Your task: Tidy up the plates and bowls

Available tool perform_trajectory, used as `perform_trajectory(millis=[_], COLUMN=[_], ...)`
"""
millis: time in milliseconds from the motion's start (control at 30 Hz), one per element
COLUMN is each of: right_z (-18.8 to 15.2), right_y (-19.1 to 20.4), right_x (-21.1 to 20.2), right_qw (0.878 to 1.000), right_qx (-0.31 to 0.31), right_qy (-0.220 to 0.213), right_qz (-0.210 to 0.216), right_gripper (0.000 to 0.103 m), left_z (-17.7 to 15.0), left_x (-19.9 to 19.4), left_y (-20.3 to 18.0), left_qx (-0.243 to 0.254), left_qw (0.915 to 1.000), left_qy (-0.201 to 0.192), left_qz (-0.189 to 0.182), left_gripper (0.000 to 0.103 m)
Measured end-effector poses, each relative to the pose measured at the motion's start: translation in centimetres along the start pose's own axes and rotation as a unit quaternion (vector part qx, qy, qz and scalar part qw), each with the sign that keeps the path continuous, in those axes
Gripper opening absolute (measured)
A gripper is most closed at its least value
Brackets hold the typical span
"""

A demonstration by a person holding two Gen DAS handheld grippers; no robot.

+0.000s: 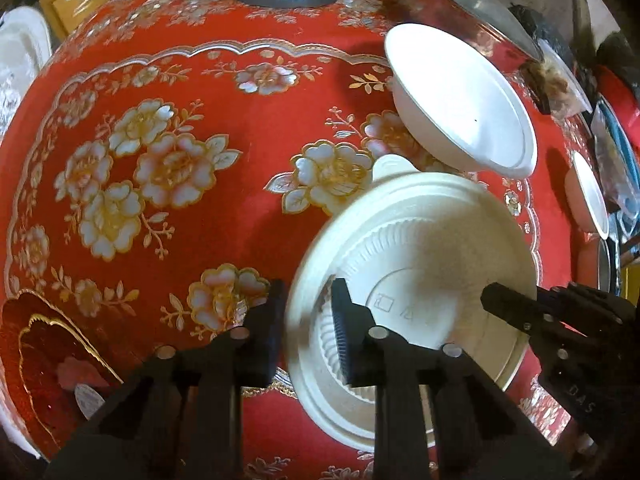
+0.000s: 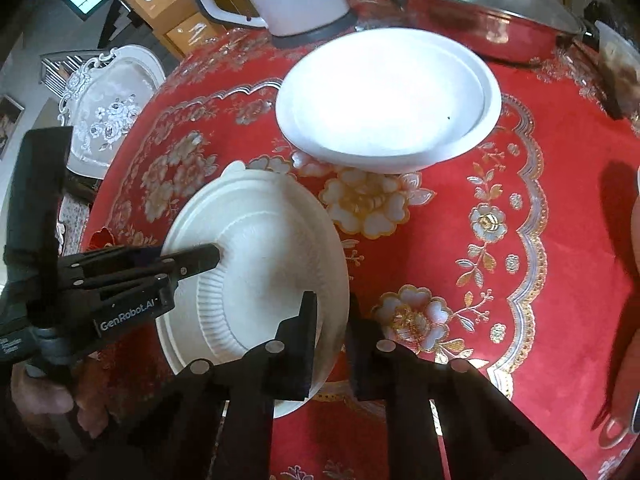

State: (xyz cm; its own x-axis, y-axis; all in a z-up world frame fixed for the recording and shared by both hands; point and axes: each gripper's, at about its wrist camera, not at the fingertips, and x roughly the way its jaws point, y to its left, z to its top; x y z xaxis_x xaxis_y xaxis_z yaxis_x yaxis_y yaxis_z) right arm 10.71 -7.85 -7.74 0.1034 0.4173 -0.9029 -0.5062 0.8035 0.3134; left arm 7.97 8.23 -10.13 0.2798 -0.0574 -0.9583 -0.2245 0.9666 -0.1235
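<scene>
Inverted cream plate (image 1: pixel 416 264), ribbed underside up, held above the red floral worktop (image 1: pixel 160 220) by both tongs. Left tongs (image 1: pixel 308 328) clenched on its near-left rim; right tongs (image 2: pixel 332 332) clenched on its right rim. White bowl (image 2: pixel 384 96) rests upright just beyond, apart from the plate.

left gripper (image 1: pixel 308 320): black, 2 ribbed fingers, silver screws, white "GenRobot.AI" | right gripper (image 2: pixel 332 328): black, silver screws, "DAS"
</scene>
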Motion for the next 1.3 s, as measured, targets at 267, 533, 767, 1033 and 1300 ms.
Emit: perform_trajectory(millis=[267, 533, 767, 1033, 1300], right_z=[-0.5, -0.8, -1.1, -1.3, -1.5], right_y=[0.0, 0.4, 1.0, 1.8, 2.8], right_x=[-1.8, -3.5, -5.4, -7.1, -7.9], right_qw=[1.000, 1.000, 0.999, 0.999, 0.999], right_qx=[0.005, 0.009, 0.003, -0.003, -0.007], right_qy=[-0.007, -0.018, -0.032, -0.047, -0.050], right_qz=[0.002, 0.004, -0.001, 0.002, 0.010], right_gripper=[0.012, 0.012, 0.012, 0.012, 0.013], left_z=[-0.5, -0.8, -0.9, -1.3, -1.6], left_x=[-1.8, -4.6, -6.0, -7.5, -8.7], left_y=[-0.9, -1.2, -1.7, -1.9, -1.3], left_qx=[0.009, 0.010, 0.017, 0.020, 0.015], left_qw=[0.9999, 0.9992, 0.9984, 0.9976, 0.9972], left_qy=[-0.014, -0.039, -0.053, -0.066, -0.073], left_qz=[-0.002, -0.005, -0.004, 0.001, 0.003], left_gripper=[0.020, 0.020, 0.020, 0.020, 0.020])
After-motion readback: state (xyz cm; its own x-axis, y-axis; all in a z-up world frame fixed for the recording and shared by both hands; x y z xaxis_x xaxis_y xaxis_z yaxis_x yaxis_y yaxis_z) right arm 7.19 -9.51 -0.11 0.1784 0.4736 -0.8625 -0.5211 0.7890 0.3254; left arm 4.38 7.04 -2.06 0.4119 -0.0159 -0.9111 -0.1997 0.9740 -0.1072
